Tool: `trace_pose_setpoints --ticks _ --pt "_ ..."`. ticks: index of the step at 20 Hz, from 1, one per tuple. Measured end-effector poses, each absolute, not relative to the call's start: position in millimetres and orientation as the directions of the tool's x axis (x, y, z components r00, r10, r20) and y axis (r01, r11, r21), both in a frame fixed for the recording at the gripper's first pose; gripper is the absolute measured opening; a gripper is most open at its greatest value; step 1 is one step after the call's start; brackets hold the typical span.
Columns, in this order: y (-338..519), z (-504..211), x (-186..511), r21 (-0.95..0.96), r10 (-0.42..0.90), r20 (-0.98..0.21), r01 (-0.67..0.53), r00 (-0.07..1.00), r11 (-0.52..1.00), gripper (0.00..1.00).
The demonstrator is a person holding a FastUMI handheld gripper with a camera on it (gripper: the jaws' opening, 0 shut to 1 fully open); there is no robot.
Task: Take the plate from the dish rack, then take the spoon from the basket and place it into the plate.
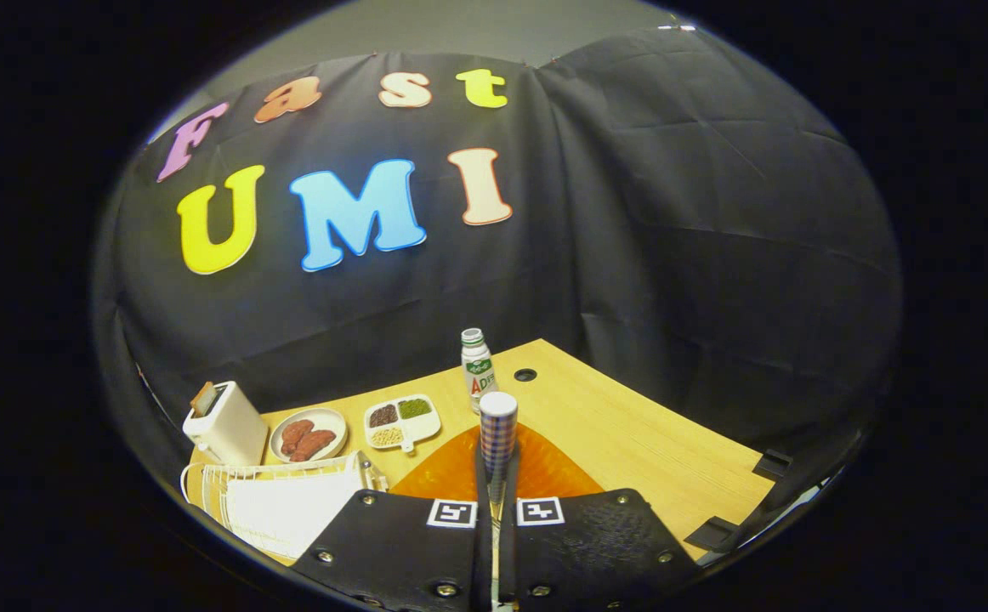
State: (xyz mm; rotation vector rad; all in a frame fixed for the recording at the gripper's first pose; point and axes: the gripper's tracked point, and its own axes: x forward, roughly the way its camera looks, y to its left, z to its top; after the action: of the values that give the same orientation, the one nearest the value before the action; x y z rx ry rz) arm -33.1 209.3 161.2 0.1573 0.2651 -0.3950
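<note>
My gripper (495, 513) is shut on a spoon (498, 433). Its thick handle, checked blue and white, stands up from between the two fingers. The bowl end of the spoon is hidden below the fingers. An orange translucent plate (545, 469) lies flat on the wooden table (655, 450), just ahead of and under the fingers. The spoon hangs over the plate; I cannot tell whether it touches it.
A white wire rack (277, 501) stands left of the fingers. Beyond it are a white toaster (226, 422), a dish of sausages (309, 435) and a divided tray of beans (401, 421). A small bottle (477, 365) stands beyond the plate, near a cable hole (525, 375).
</note>
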Motion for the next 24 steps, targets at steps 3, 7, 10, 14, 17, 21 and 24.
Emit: trace_pose_setpoints --ticks 3,7,10,14,17,21,24 --pt "244.2 153.2 -45.0 0.082 -0.297 -0.301 0.334 0.906 0.939 0.03" --pt "283.8 133.0 -62.7 0.06 -0.224 -0.335 0.258 0.915 0.964 0.03" --pt "307.4 108.3 -77.8 0.039 -0.176 -0.373 0.205 0.911 0.978 0.03" --pt "324.4 77.6 -89.4 0.007 -0.144 -0.418 0.161 0.897 0.987 0.03" --pt "332.2 56.1 -95.7 0.022 -0.123 -0.45 0.149 0.885 0.989 0.03" --pt "334.8 31.4 -102.0 0.048 -0.119 -0.494 0.164 0.861 0.985 0.04" --pt "336.7 20.2 -104.5 0.067 -0.105 -0.516 0.163 0.85 0.984 0.08"
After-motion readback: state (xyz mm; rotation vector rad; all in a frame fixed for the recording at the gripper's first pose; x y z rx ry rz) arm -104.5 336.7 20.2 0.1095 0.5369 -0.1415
